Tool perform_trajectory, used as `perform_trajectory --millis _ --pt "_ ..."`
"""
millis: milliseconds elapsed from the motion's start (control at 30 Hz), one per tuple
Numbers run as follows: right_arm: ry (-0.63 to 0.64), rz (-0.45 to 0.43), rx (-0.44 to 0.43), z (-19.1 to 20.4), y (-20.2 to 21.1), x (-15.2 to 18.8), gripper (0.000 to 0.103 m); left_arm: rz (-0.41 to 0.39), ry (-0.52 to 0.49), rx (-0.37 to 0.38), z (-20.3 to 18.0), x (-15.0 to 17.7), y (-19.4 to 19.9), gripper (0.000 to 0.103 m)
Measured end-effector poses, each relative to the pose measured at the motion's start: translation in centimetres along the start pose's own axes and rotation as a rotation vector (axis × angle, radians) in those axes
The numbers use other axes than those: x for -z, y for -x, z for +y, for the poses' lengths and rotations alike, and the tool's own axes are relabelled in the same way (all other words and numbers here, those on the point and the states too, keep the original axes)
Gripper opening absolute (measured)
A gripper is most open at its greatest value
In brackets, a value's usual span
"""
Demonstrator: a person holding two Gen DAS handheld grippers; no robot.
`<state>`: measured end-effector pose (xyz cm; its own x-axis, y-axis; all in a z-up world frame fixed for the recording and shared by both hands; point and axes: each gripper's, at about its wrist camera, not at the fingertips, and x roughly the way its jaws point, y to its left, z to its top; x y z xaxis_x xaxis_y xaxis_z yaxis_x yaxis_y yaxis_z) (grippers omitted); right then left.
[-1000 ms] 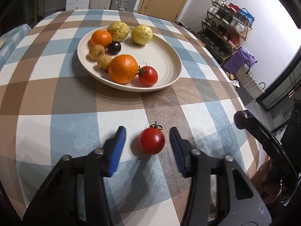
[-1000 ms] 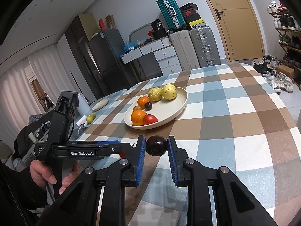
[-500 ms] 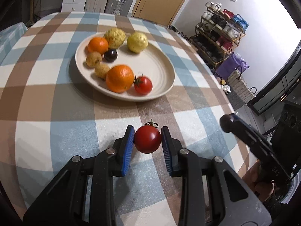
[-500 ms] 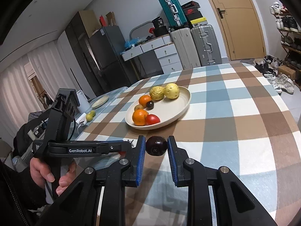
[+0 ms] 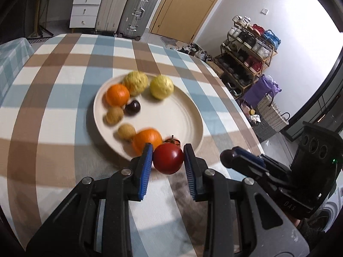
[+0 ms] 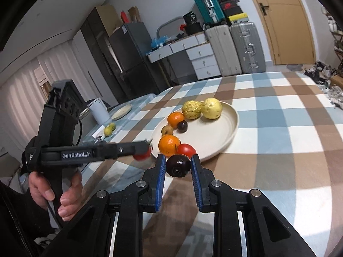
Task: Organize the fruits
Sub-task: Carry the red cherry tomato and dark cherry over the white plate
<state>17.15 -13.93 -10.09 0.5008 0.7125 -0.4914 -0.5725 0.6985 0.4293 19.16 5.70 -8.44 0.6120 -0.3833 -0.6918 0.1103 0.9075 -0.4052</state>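
My left gripper (image 5: 168, 160) is shut on a red tomato (image 5: 168, 158) and holds it in the air at the near rim of the cream plate (image 5: 188, 115). The plate holds two oranges (image 5: 117, 94), two yellow fruits (image 5: 161, 86), a dark plum (image 5: 133, 106), two small brown fruits and another tomato (image 6: 187, 150). My right gripper (image 6: 178, 166) is shut on a dark plum (image 6: 178, 165) just short of the plate's near rim (image 6: 232, 126). The left gripper also shows in the right wrist view (image 6: 142, 153), to the left.
The plaid tablecloth (image 5: 53, 128) covers the round table. A side table at far left holds a white jug (image 6: 99, 111), a small plate and two green fruits (image 6: 109, 129). Suitcases, drawers and a shoe rack stand beyond the table.
My left gripper closed on the tomato, lifted it off the cloth and carried it toward the plate. My right gripper kept the plum and came slightly nearer the plate.
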Motion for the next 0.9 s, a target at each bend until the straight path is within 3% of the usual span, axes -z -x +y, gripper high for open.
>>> perform_trajectory --millis 333,467,900 --pt "-0.01 0.046 -0.026 -2.2 -4.8 -4.1 0.024 -0.004 -0.006 -0.006 1.1 -6.2 -3.9 0.026" --pt "-0.019 0.064 -0.029 -3.4 -7.0 -5.3 0.024 0.034 0.007 -0.005 1.7 -7.9 -6.6 0.026" --pt "-0.043 0.146 -0.038 -5.8 -12.2 -6.6 0.024 0.096 0.041 0.013 3.1 -9.0 -11.5 0.026"
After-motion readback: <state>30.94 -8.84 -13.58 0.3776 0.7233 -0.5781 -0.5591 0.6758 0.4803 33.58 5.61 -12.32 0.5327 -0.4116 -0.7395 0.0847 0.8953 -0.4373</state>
